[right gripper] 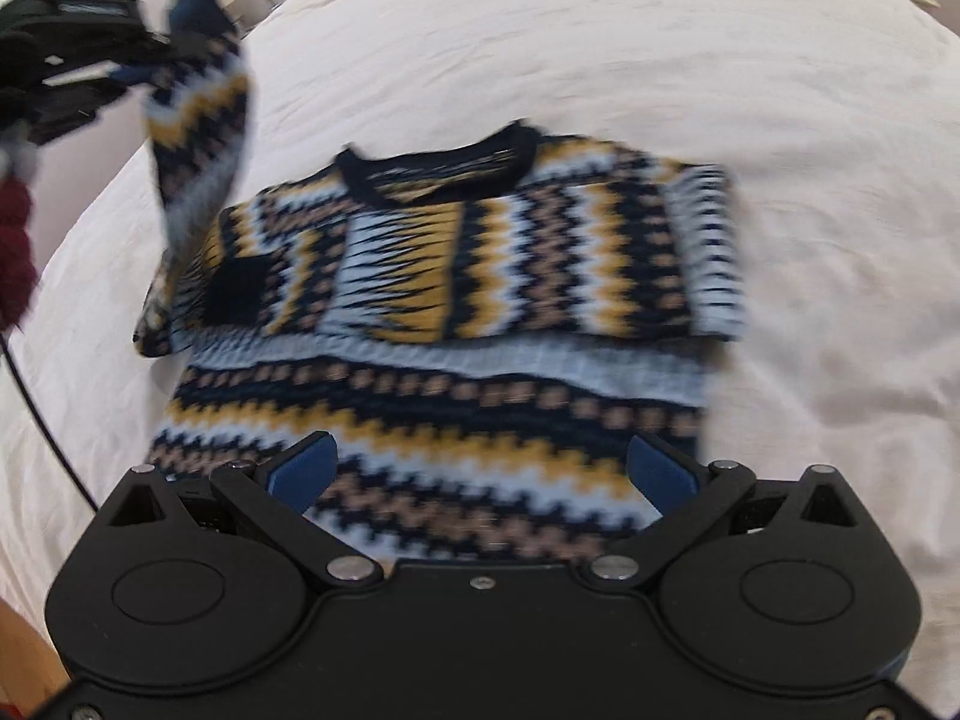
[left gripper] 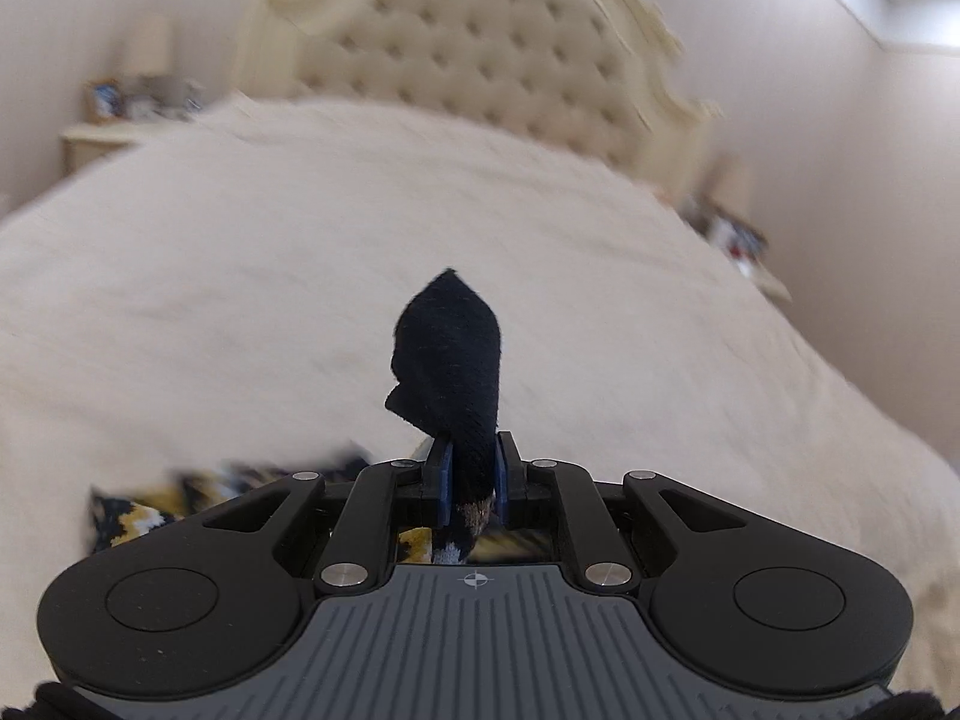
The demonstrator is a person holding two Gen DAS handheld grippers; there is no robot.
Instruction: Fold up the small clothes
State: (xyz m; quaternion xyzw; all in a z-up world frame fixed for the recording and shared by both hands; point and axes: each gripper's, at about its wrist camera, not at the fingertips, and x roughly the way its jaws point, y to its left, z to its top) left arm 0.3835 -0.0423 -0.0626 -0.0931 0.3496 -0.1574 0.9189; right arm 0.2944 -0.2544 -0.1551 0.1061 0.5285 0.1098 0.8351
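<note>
A small knitted sweater (right gripper: 456,276) with navy, yellow, tan and white zigzag bands lies on the white bed cover, neck hole away from me. Its right sleeve is folded across the chest. My left gripper (left gripper: 471,468) is shut on the navy cuff (left gripper: 450,354) of the left sleeve and holds it up above the bed; the raised sleeve (right gripper: 204,120) also shows at the upper left of the right wrist view, next to that gripper (right gripper: 141,75). My right gripper (right gripper: 480,471) is open and empty, just above the sweater's hem.
The bed cover (left gripper: 240,276) spreads all around the sweater. A tufted cream headboard (left gripper: 480,66) stands at the far end, with nightstands (left gripper: 114,120) on both sides. A dark cable (right gripper: 36,414) hangs at the bed's left edge.
</note>
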